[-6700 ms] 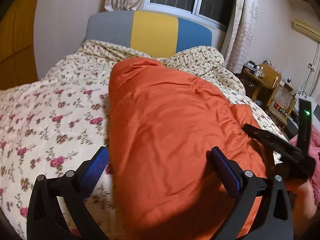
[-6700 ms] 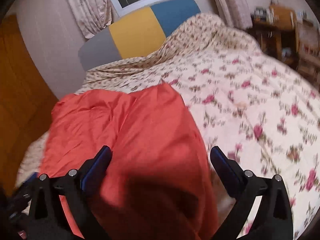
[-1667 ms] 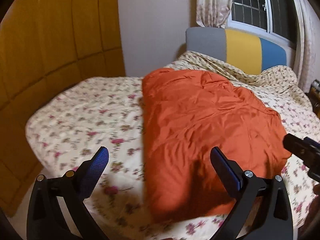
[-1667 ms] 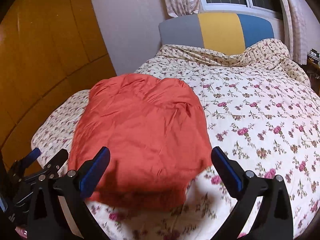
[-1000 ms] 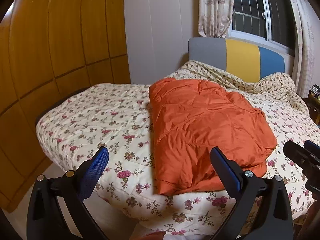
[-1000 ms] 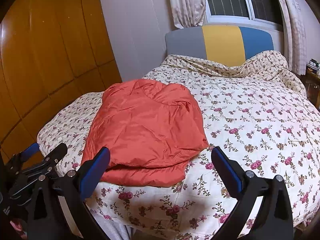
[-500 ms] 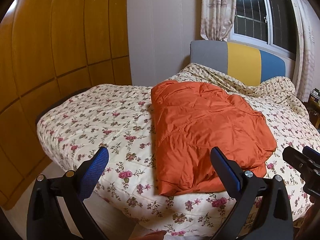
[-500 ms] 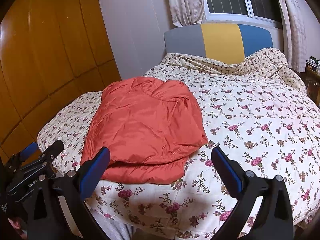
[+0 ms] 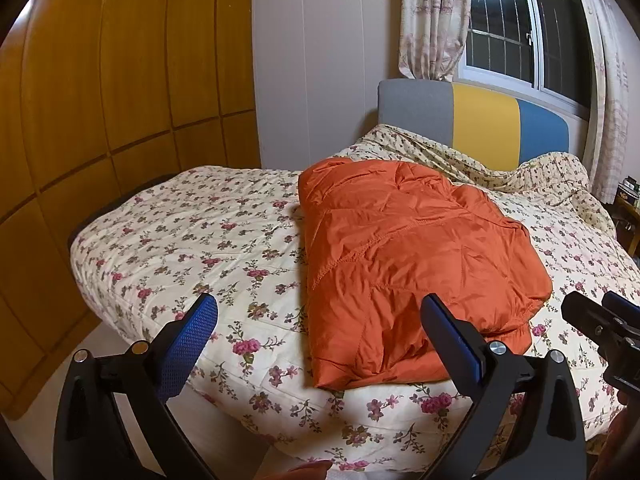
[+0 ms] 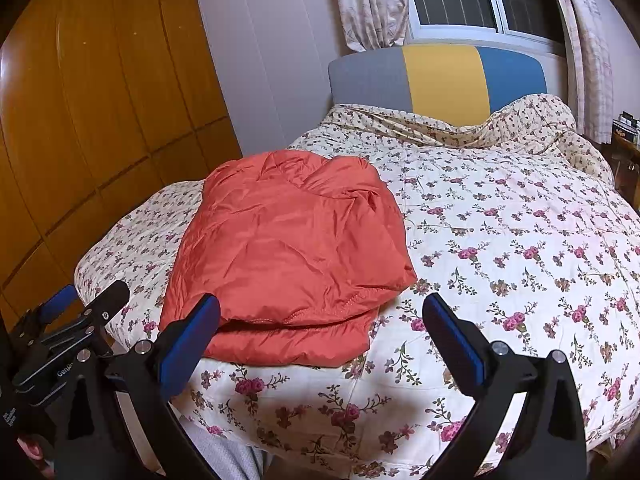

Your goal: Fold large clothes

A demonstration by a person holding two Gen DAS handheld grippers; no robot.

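Observation:
An orange padded garment (image 9: 404, 256) lies folded in a thick rectangle on the floral bedspread (image 9: 192, 232), near the foot edge of the bed. It also shows in the right wrist view (image 10: 288, 252). My left gripper (image 9: 320, 332) is open and empty, held back off the bed's edge in front of the garment. My right gripper (image 10: 320, 332) is open and empty, also back from the bed, with the garment ahead and to its left. Neither gripper touches the cloth. The left gripper shows at the lower left of the right wrist view (image 10: 76, 308).
A grey, yellow and blue headboard (image 9: 472, 120) stands at the far end under a curtained window (image 9: 500, 48). Wooden wardrobe panels (image 9: 100, 100) line the left side. Furniture with small items (image 10: 624, 136) stands at the bed's right. The floor (image 9: 92, 348) lies below the bed's corner.
Both grippers have drawn back from over the garment to beyond the bed's foot edge. The folded garment lies still on the bedspread. Both grippers stay open.

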